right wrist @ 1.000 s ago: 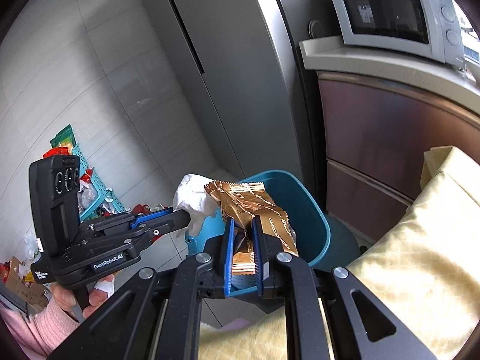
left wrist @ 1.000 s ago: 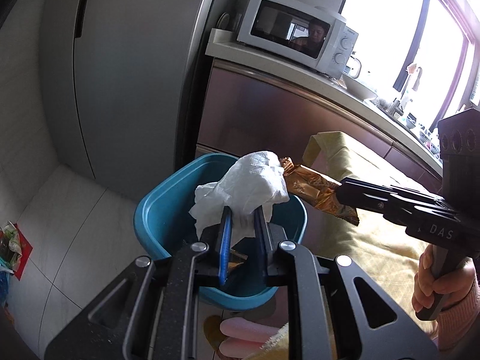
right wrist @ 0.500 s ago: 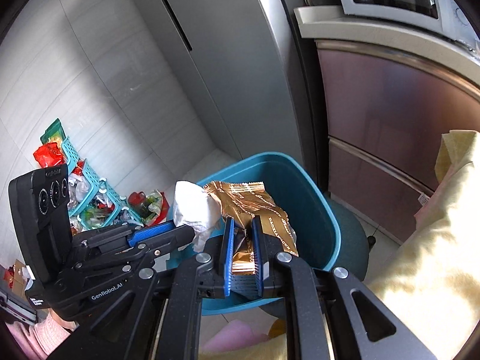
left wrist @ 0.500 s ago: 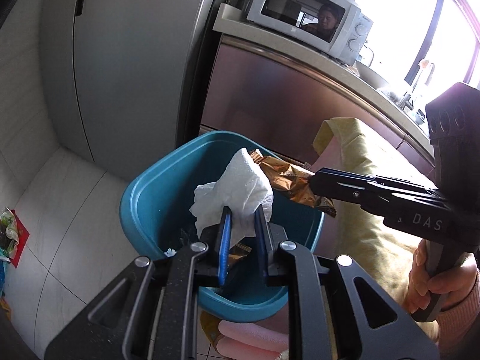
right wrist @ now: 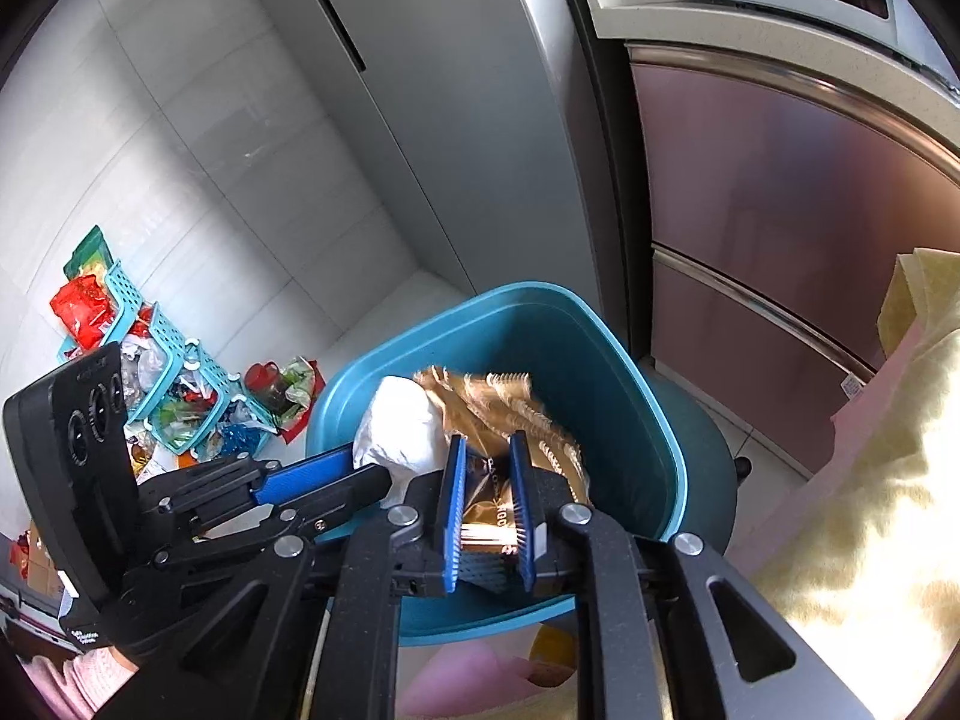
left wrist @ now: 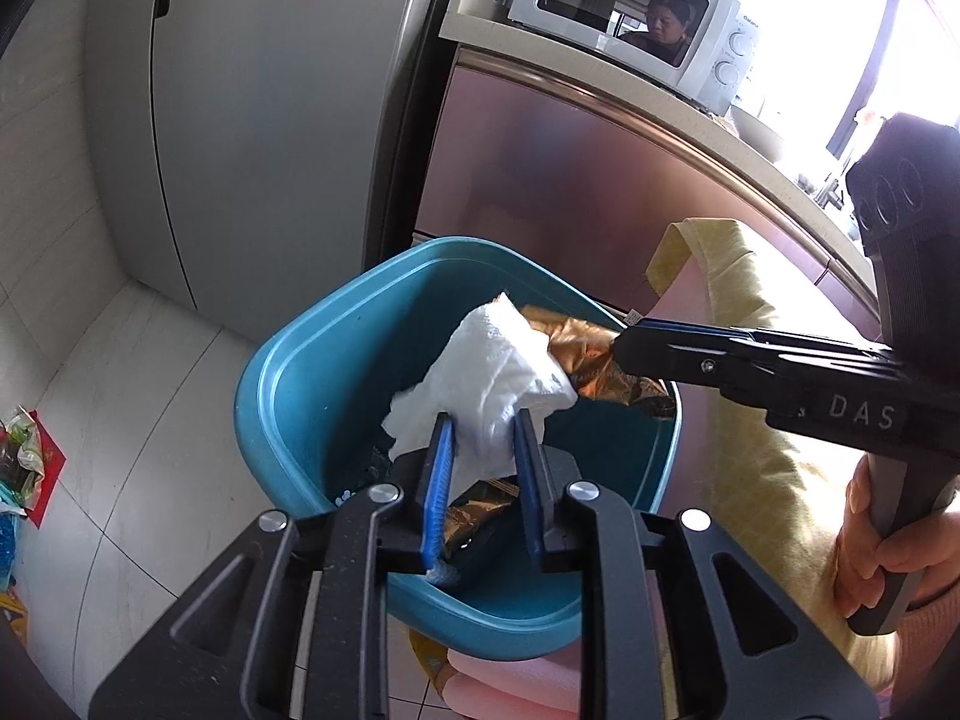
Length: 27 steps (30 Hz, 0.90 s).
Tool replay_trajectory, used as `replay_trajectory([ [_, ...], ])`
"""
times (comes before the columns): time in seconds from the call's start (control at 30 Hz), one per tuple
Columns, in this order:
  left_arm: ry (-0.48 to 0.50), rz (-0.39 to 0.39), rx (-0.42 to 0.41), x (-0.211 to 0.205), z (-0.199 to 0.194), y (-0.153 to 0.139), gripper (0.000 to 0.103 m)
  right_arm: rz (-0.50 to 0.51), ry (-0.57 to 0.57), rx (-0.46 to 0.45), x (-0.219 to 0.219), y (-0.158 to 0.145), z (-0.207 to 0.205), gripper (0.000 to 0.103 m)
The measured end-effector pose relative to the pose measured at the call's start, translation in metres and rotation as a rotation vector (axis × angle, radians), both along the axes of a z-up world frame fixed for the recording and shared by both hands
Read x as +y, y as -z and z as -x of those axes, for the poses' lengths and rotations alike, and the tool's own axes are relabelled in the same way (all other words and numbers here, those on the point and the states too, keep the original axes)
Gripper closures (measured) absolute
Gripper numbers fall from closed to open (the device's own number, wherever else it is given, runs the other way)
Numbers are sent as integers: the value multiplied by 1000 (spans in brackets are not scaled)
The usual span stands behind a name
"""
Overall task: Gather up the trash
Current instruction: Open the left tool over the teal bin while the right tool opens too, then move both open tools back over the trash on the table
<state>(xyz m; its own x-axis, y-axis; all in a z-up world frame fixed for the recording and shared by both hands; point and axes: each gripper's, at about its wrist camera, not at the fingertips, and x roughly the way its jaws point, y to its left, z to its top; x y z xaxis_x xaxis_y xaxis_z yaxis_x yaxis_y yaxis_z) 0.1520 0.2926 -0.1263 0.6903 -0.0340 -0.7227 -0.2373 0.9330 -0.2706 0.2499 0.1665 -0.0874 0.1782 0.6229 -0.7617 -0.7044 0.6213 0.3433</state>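
A teal trash bin [left wrist: 300, 396] stands on the floor by the fridge; it also shows in the right wrist view [right wrist: 606, 372]. My left gripper [left wrist: 480, 426] is shut on a crumpled white tissue [left wrist: 498, 372] and holds it over the bin's opening. My right gripper [right wrist: 487, 450] is shut on a gold snack wrapper [right wrist: 510, 414] and holds it over the bin beside the tissue [right wrist: 399, 426]. The wrapper also shows in the left wrist view [left wrist: 591, 354], held by the right gripper's fingers [left wrist: 720, 354]. Another gold wrapper [left wrist: 480, 507] lies inside the bin.
A grey fridge [left wrist: 258, 120] and a brown cabinet [left wrist: 552, 192] with a microwave [left wrist: 636, 30] stand behind the bin. A yellow-cloth table edge [left wrist: 756, 348] lies to the right. Teal baskets with colourful wrappers [right wrist: 162, 384] sit on the floor to the left.
Both grippers have moved forward and down over the bin with the tissue and the wrapper still held. The bin looks closer and larger.
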Motion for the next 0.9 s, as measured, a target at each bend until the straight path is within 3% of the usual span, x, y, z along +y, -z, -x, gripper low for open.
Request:
replay_trajectory([
  [0.2, -37, -48, -26, 0, 11, -10, 76, 30, 28, -38, -1, -5, -8, 78],
  [0.27, -70, -71, -43, 2, 22, -16, 72, 63, 47, -59, -1, -8, -15, 66],
  [0.4, -146, -76, -51, 11, 43, -22, 64, 154, 50, -98, 7, -8, -28, 60],
  [0.57, -183, 15, 13, 29, 50, -6, 59, 275, 17, -78, 21, 7, -48, 60],
  [0.9, -134, 153, 117, 27, 44, 27, 52, 430, -53, -5, 37, 36, -56, 62],
])
